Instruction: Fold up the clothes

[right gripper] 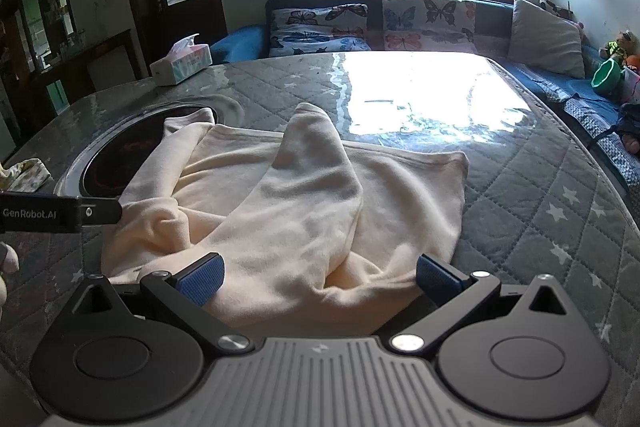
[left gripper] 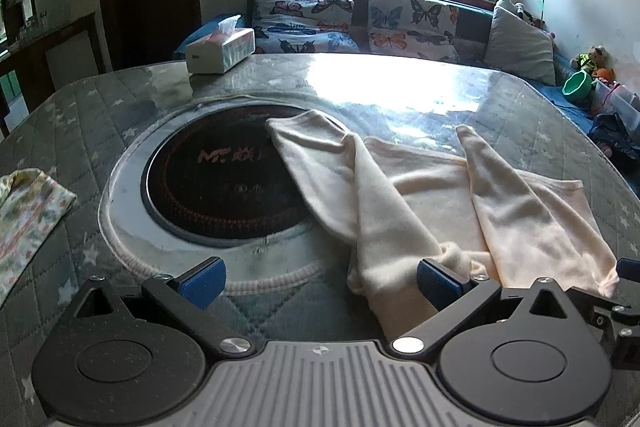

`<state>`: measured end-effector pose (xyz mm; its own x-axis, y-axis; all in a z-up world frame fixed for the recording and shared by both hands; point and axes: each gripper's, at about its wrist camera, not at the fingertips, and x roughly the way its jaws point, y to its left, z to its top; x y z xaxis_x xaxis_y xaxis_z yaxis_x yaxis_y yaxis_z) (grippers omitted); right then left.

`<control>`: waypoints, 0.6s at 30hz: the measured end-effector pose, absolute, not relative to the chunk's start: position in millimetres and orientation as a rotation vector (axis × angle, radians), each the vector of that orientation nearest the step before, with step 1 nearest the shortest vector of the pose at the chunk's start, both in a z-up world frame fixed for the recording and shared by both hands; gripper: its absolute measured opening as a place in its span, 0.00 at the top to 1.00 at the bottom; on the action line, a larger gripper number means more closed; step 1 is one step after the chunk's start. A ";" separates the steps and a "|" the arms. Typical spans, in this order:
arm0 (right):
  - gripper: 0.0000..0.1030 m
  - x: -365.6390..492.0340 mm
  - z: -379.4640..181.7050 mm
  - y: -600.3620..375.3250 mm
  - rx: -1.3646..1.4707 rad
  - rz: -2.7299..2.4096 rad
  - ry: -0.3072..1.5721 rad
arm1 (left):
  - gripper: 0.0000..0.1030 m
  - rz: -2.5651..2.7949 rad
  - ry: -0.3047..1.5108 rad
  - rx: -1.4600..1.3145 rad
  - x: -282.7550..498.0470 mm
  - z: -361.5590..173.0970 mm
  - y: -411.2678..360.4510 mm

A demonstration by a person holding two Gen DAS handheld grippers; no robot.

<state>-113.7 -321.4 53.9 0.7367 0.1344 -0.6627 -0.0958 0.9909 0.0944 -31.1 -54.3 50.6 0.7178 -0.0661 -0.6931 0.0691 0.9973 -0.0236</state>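
Note:
A cream long-sleeved garment [left gripper: 420, 195] lies on the quilted table, both sleeves folded in over its body; it also shows in the right wrist view [right gripper: 304, 195]. My left gripper [left gripper: 320, 281] is open and empty at the garment's near left edge, its right pad beside a bunched fold. My right gripper [right gripper: 318, 279] is open and empty, its jaws standing either side of the garment's near edge. The left gripper's body [right gripper: 60, 215] shows at the left of the right wrist view.
A round black cooktop [left gripper: 224, 183] is set into the table [left gripper: 120, 99], partly under the garment. A tissue box [left gripper: 220, 49] stands at the far left. A floral cloth [left gripper: 28, 203] lies at the left edge. A sofa with butterfly cushions [left gripper: 360, 23] runs behind.

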 end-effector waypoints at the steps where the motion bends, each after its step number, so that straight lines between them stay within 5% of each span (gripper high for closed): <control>1: 0.00 -111.5 53.9 -321.4 0.054 0.128 0.732 | 0.00 -0.076 0.765 0.006 -28.9 51.1 -54.9; 18: 0.00 -64.3 50.3 -324.5 0.049 0.166 0.737 | 0.00 -0.147 0.733 0.050 23.1 51.6 -74.7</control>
